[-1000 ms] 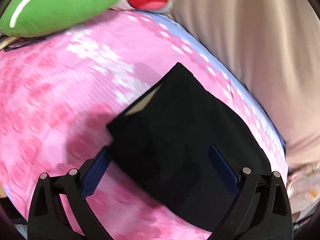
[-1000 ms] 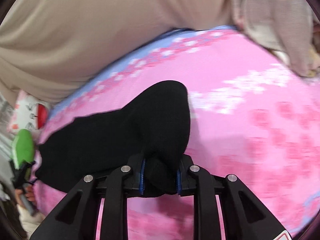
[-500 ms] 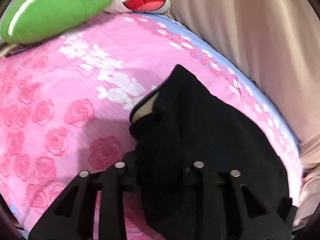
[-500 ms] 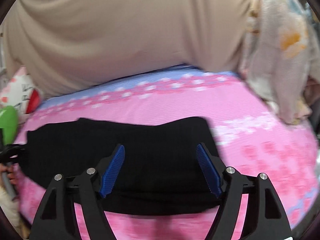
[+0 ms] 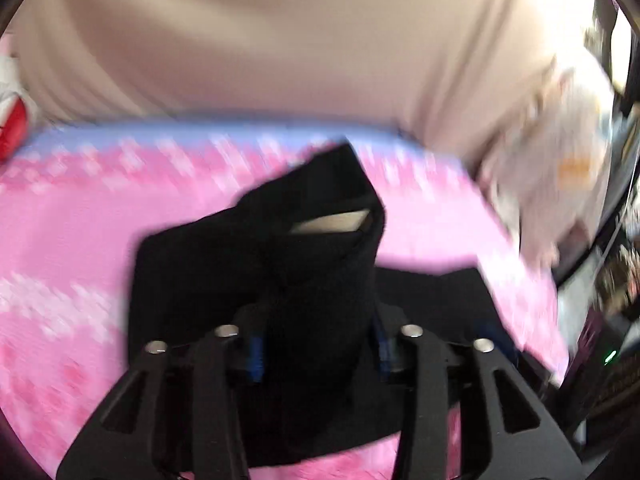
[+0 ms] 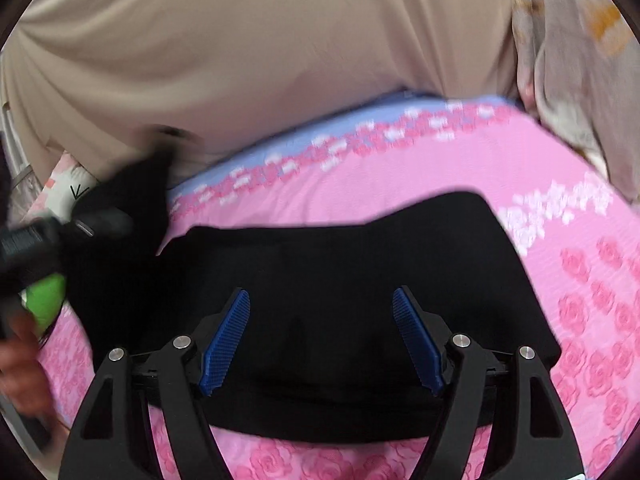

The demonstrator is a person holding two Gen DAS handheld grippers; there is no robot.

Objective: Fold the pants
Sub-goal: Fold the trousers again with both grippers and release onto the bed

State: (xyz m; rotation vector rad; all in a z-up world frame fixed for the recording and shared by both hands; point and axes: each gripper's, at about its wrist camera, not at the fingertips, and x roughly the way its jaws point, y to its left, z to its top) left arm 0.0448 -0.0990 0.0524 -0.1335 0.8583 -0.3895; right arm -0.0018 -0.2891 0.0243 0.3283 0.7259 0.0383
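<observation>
Black pants point(image 6: 340, 260) lie folded flat across a pink rose-patterned bedsheet point(image 6: 592, 320). My right gripper point(image 6: 322, 320) hovers open over their near edge, and its blue pads point(image 6: 224, 340) touch nothing. In the left wrist view, my left gripper point(image 5: 318, 356) has a bunched end of the pants point(image 5: 320, 280) between its pads, raised off the sheet point(image 5: 80, 240). Its jaws are opening, with the cloth still pinched between them. A pale label point(image 5: 332, 224) shows inside the raised fold. In the right wrist view, that left gripper point(image 6: 80, 224) appears blurred at the left, trailing black cloth.
A beige cloth point(image 6: 260, 60) hangs behind the bed. A pale flowered blanket point(image 6: 580, 60) is heaped at the right. A green plush point(image 6: 44, 300) and a white cartoon pillow point(image 6: 68, 188) sit at the left, beside a person's hand point(image 6: 20, 360). Dark furniture point(image 5: 612, 320) stands past the bed's right edge.
My left gripper went from open to shut on the pants' end, then lifted it and swung it rightward across the bed. My right gripper let go of its end and opened wide.
</observation>
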